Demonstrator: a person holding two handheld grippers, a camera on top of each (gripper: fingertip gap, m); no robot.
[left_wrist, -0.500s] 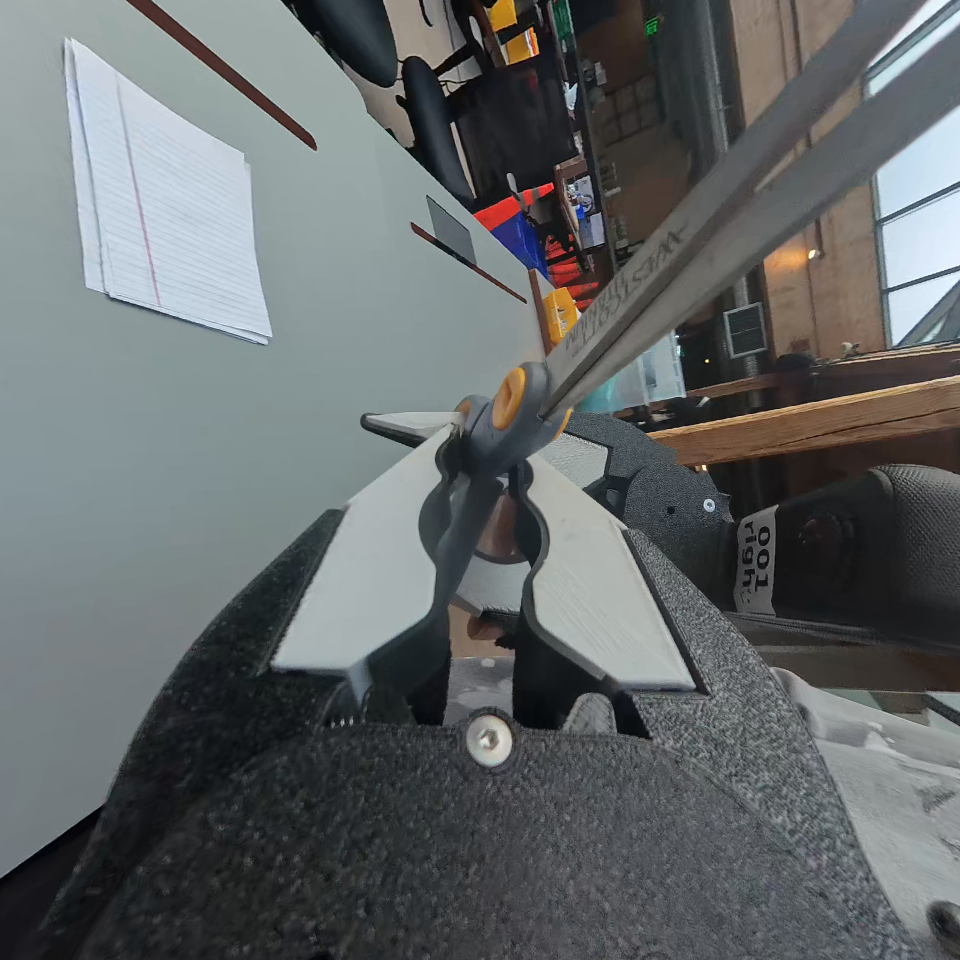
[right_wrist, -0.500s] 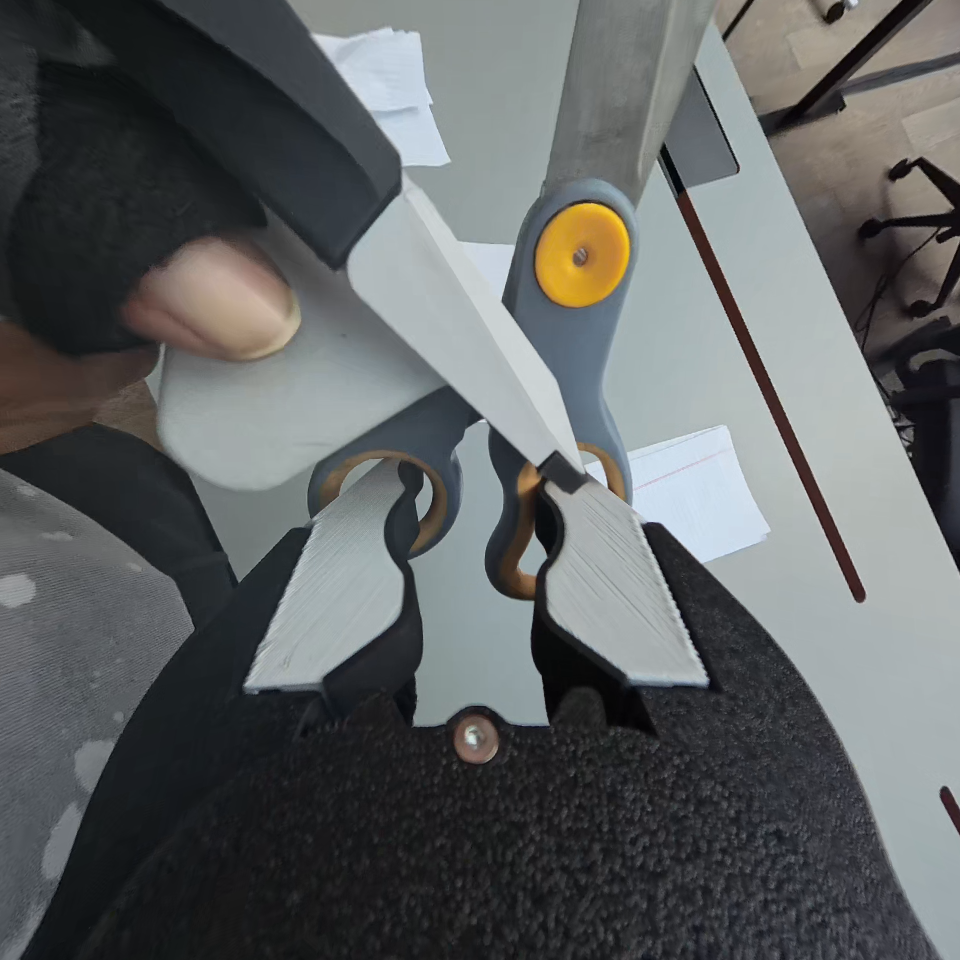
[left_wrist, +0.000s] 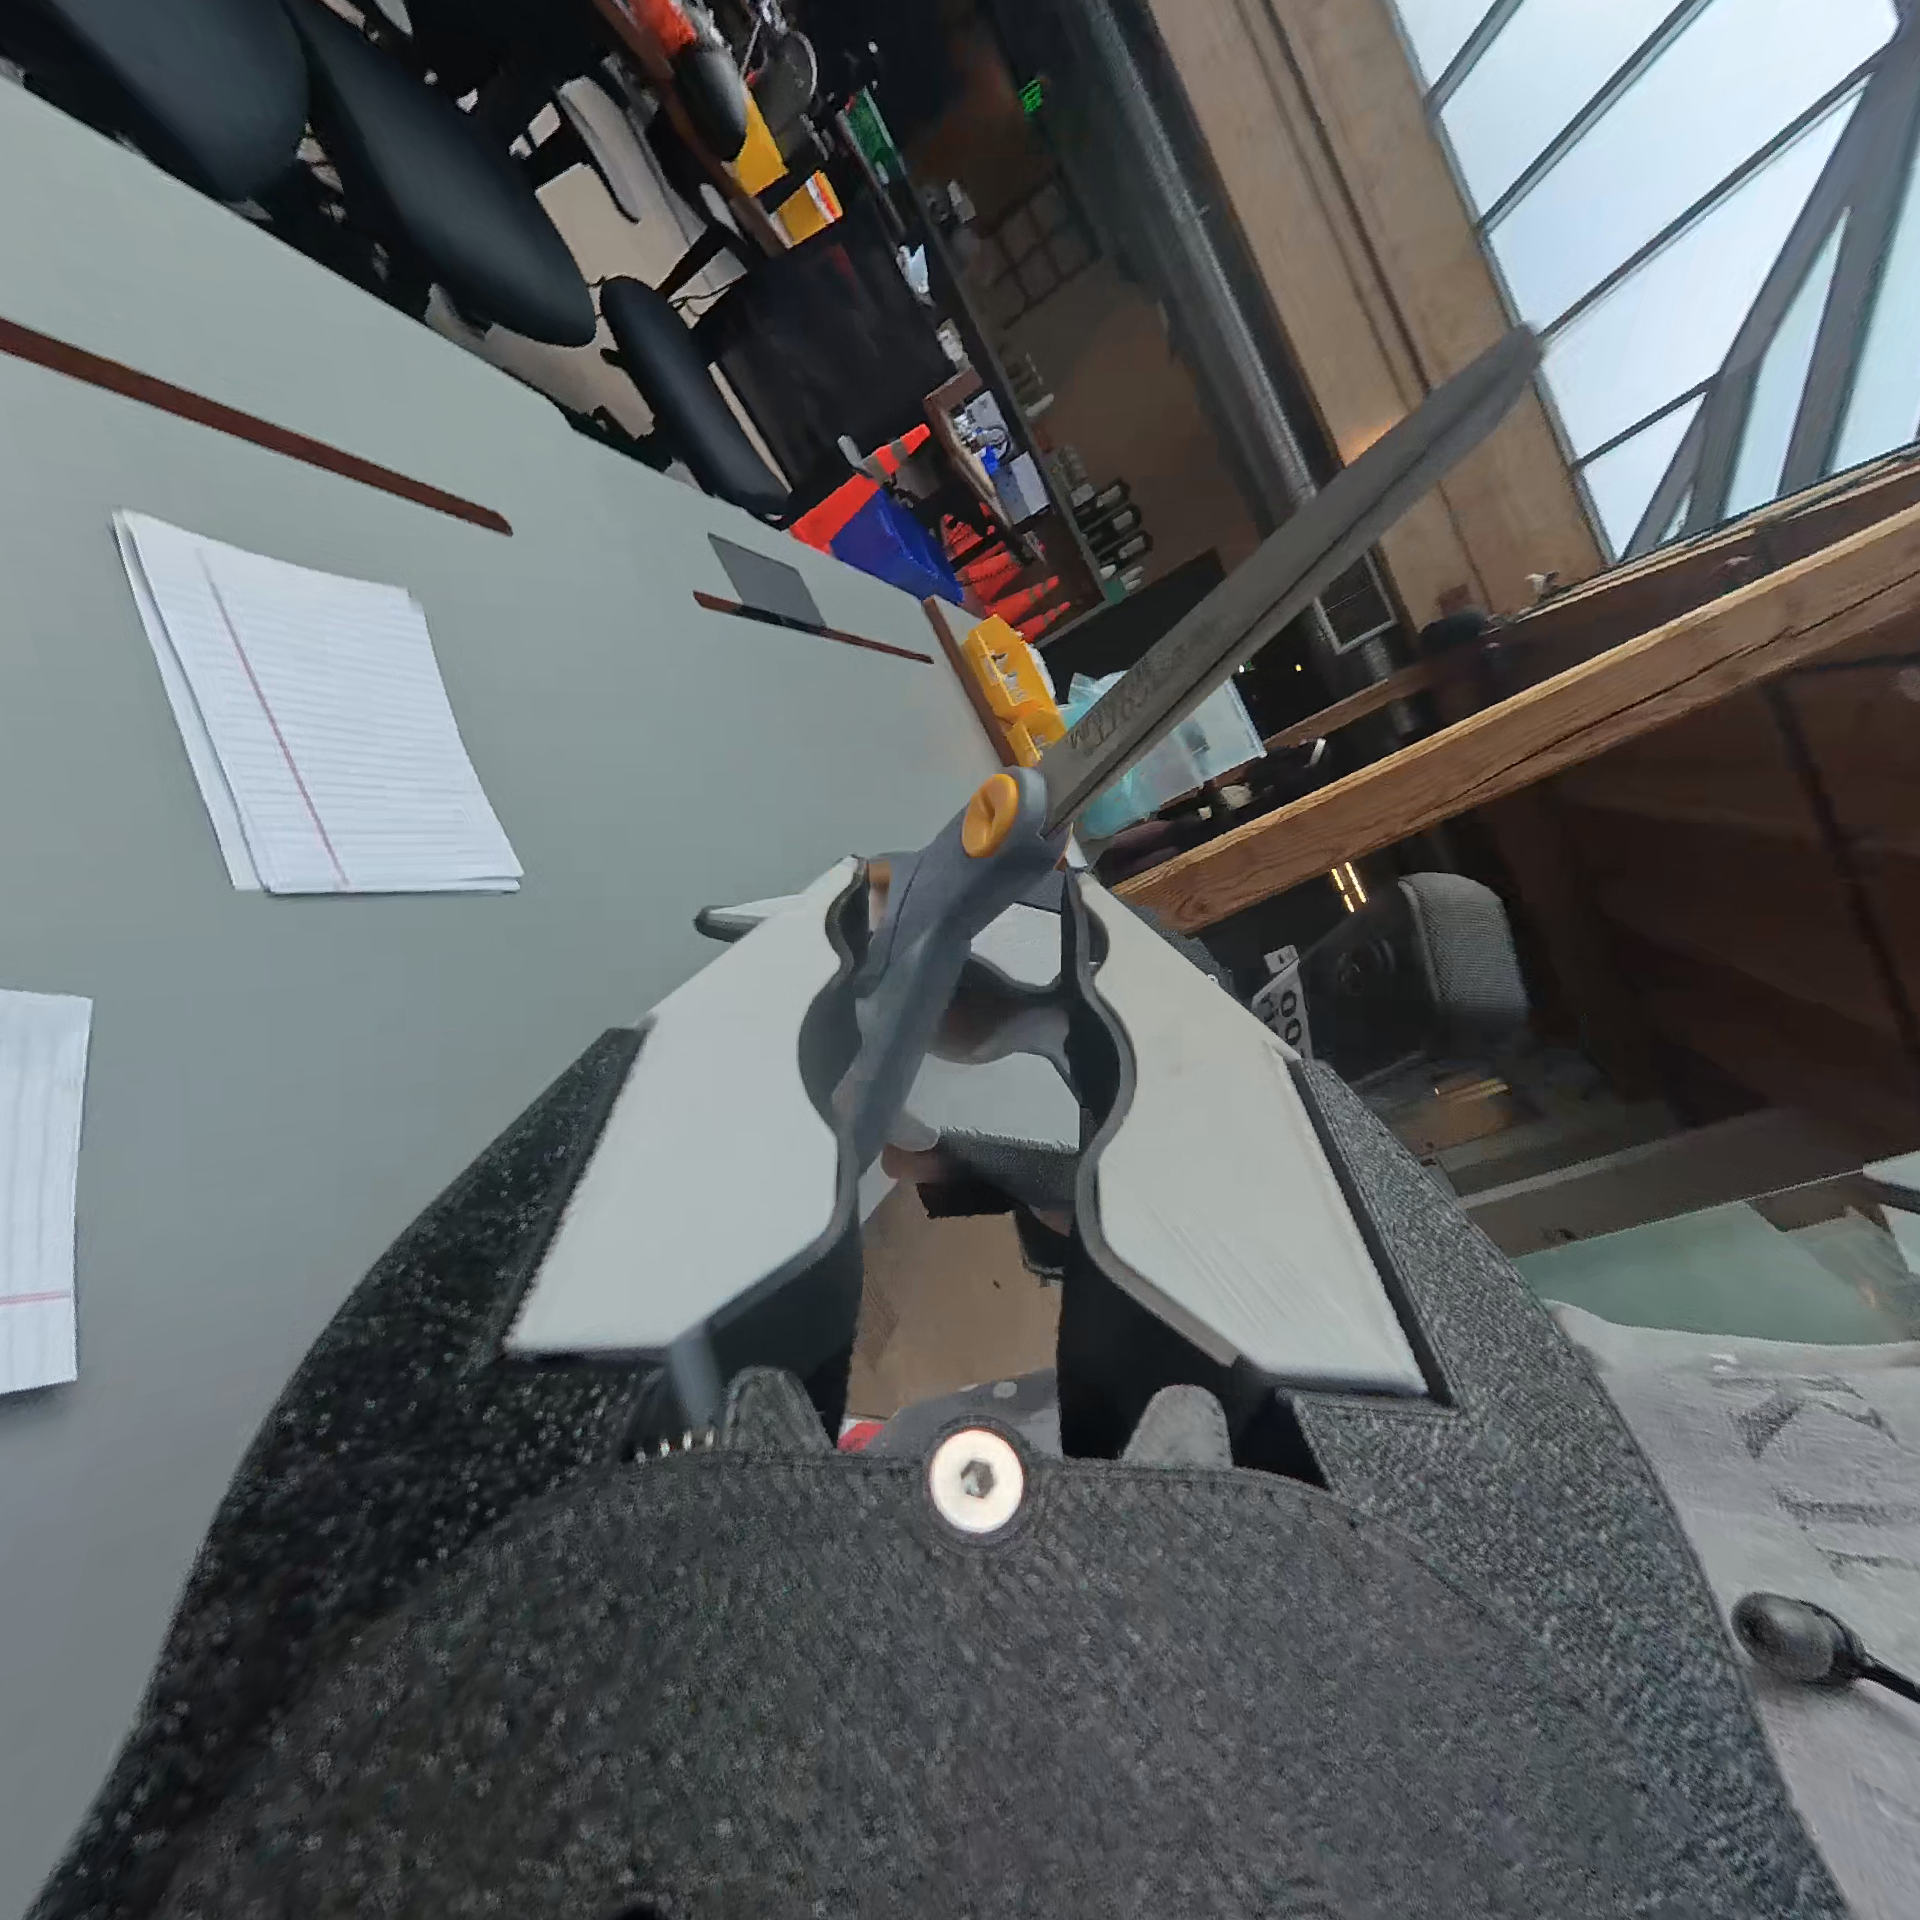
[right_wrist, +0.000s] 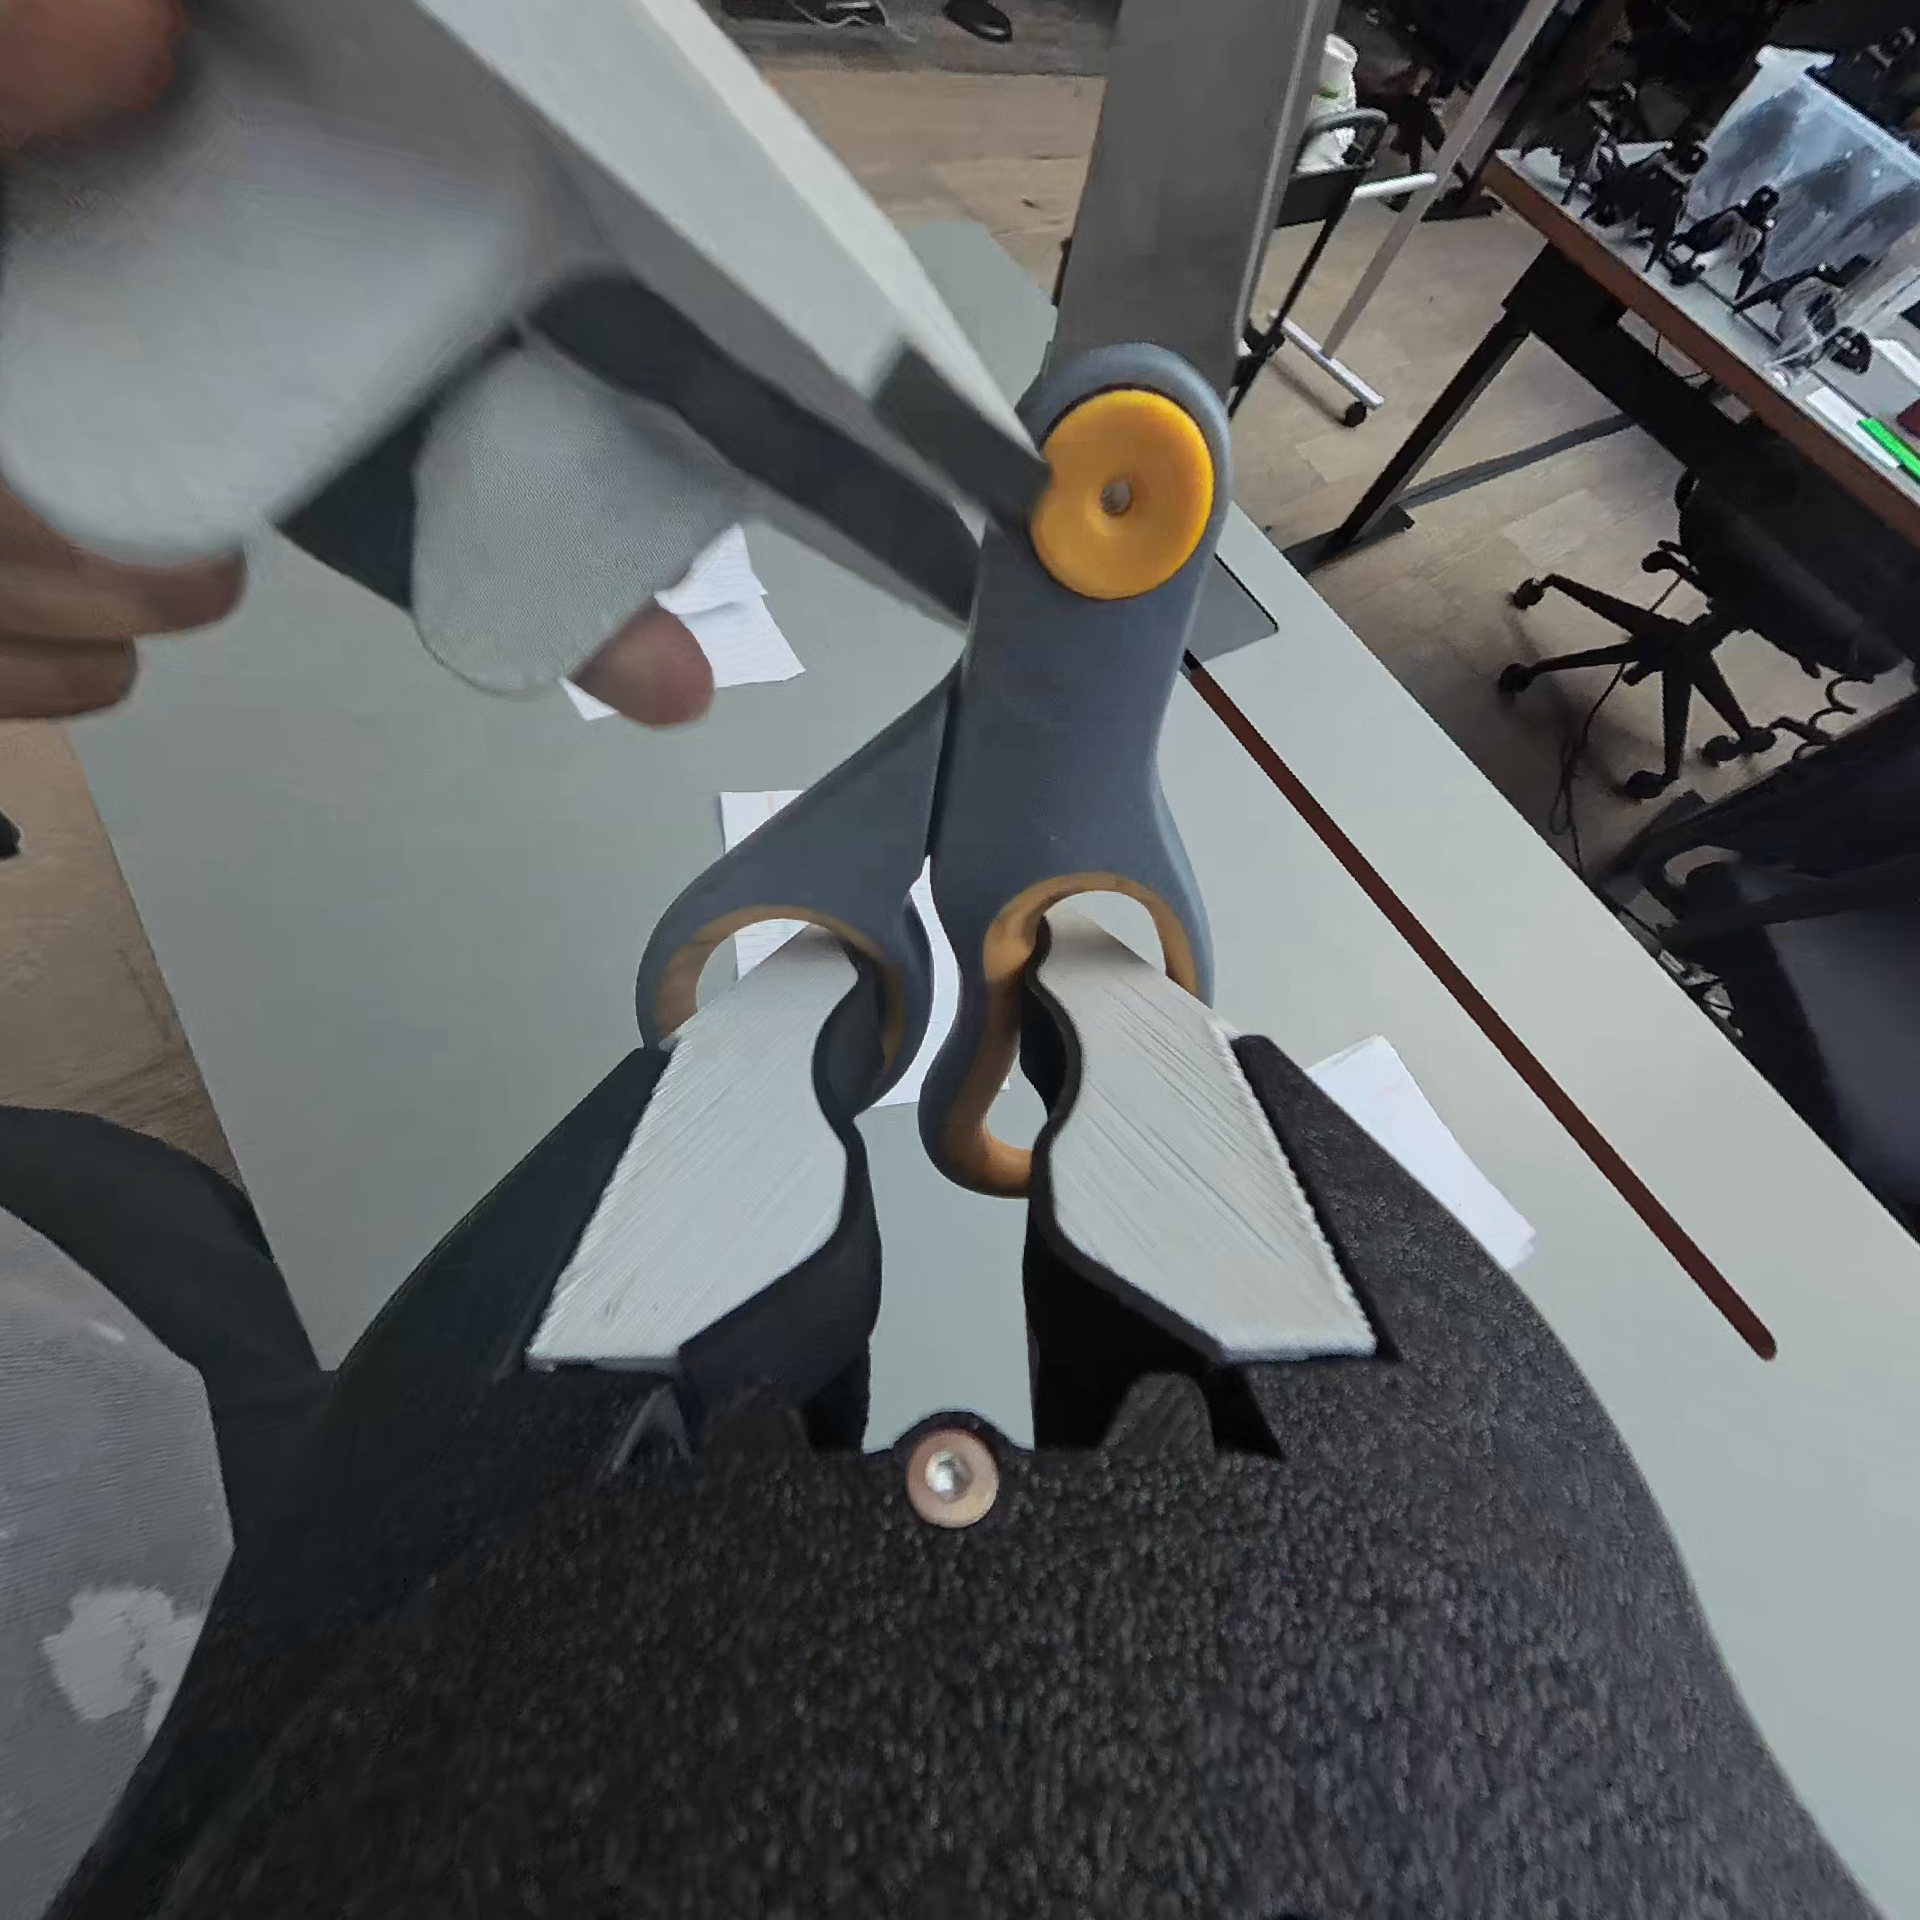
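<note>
Grey-handled scissors (left_wrist: 914, 987) with an orange pivot are held in the air, blades closed and pointing up. My right gripper (right_wrist: 961, 935) has one finger through each handle loop of the scissors (right_wrist: 1060, 748), with the inner handle walls pressed between the fingers. My left gripper (left_wrist: 964, 873) has its jaws on either flat side of the scissors' neck, just below the pivot. The handle lies against its left finger. In the right wrist view, one left gripper finger (right_wrist: 727, 208) reaches in from the upper left and its tip touches the pivot.
A grey table (left_wrist: 520, 1039) lies below, with a stack of lined paper (left_wrist: 312, 707) and smaller paper pieces (right_wrist: 1413, 1132). A gloved hand (right_wrist: 644, 665) holds the left gripper. Office chairs and a second desk (right_wrist: 1714, 312) stand beyond the table's right edge.
The scissor blades were slightly apart and are now closed. Both grippers have tilted and moved with the scissors. My left jaws stand a little wider.
</note>
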